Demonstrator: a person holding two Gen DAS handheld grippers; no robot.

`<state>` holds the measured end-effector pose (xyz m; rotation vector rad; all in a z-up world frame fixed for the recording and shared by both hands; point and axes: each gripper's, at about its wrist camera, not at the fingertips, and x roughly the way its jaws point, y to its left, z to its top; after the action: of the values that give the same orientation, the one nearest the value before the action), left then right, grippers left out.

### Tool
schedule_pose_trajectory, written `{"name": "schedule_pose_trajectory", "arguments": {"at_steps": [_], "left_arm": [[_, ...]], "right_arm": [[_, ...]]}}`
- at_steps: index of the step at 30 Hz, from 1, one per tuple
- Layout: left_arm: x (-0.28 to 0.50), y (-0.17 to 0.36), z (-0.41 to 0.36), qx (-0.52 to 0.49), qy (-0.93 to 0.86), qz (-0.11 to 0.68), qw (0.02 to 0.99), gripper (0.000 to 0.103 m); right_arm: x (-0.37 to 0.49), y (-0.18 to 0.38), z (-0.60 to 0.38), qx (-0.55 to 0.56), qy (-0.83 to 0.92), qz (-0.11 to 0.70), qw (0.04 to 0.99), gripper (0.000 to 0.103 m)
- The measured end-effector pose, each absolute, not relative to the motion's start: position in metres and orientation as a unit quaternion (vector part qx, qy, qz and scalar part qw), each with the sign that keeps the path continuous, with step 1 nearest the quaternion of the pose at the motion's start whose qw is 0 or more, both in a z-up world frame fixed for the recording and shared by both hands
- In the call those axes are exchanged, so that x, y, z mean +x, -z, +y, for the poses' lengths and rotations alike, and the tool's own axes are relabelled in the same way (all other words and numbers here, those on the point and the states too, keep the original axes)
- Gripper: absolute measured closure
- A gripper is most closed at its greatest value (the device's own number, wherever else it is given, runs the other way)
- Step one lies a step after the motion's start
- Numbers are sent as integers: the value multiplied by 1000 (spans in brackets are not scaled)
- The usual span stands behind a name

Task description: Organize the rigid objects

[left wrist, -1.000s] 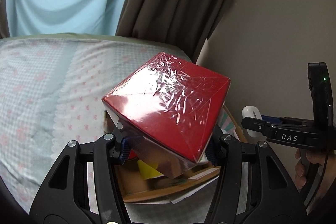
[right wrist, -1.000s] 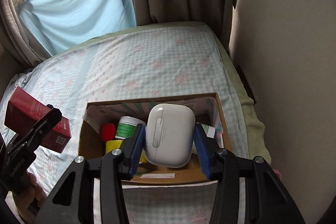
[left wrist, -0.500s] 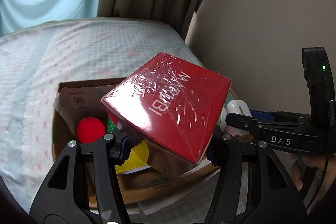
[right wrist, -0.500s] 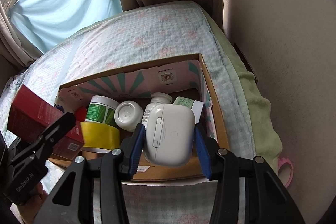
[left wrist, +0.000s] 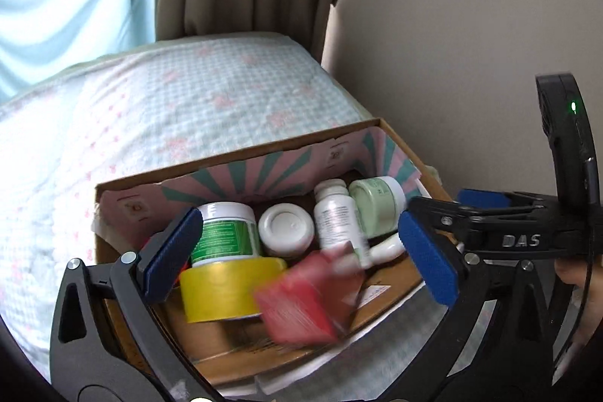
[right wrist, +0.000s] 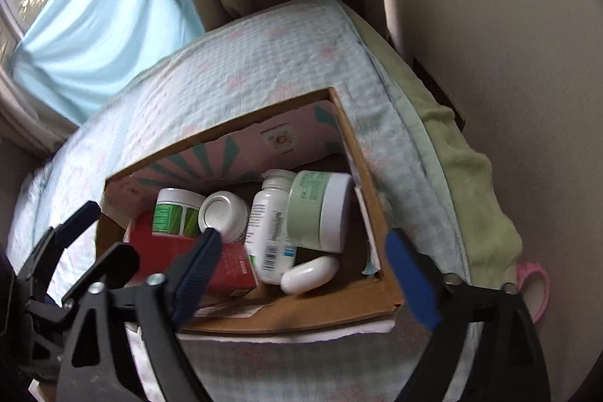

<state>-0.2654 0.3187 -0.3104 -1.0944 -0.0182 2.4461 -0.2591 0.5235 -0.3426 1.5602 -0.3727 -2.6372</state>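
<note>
A cardboard box [left wrist: 241, 153] [right wrist: 373, 198] sits on the bed. The red carton [left wrist: 301, 300] is blurred in the left wrist view, below my open left gripper [left wrist: 301, 255]; in the right wrist view it lies in the box's front left [right wrist: 166, 259]. The white earbud case [right wrist: 309, 274] lies in the box front, below my open right gripper [right wrist: 305, 274]; it also shows in the left wrist view [left wrist: 388, 247]. Both grippers hover over the box's near edge, empty.
In the box: a green-label jar [left wrist: 222, 236], a white lid jar [left wrist: 286, 228], a white bottle [right wrist: 269, 236], a pale green jar [right wrist: 320, 210], a yellow tape roll [left wrist: 226, 289]. Wall close on the right. Pink tape roll [right wrist: 535, 289] beside the bed.
Both grippers opened. The red carton dropped from the left gripper into the box; the earbud case dropped from the right gripper into the box. Both cameras moved closer over the box.
</note>
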Motion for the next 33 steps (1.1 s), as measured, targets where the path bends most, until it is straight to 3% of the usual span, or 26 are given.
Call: {"name": "schedule_pose_trajectory", "arguments": {"at_steps": [22, 27, 33], "left_arm": [[-240, 297, 284, -415, -879, -11, 234, 0], [-229, 267, 262, -407, -884, -17, 230, 0], [-207, 194, 213, -394, -896, -16, 206, 0]], "right_arm": [[-242, 324, 493, 501, 859, -106, 5, 1], [-232, 297, 474, 487, 867, -102, 5, 1], [-212, 231, 434, 462, 882, -96, 22, 1]]}}
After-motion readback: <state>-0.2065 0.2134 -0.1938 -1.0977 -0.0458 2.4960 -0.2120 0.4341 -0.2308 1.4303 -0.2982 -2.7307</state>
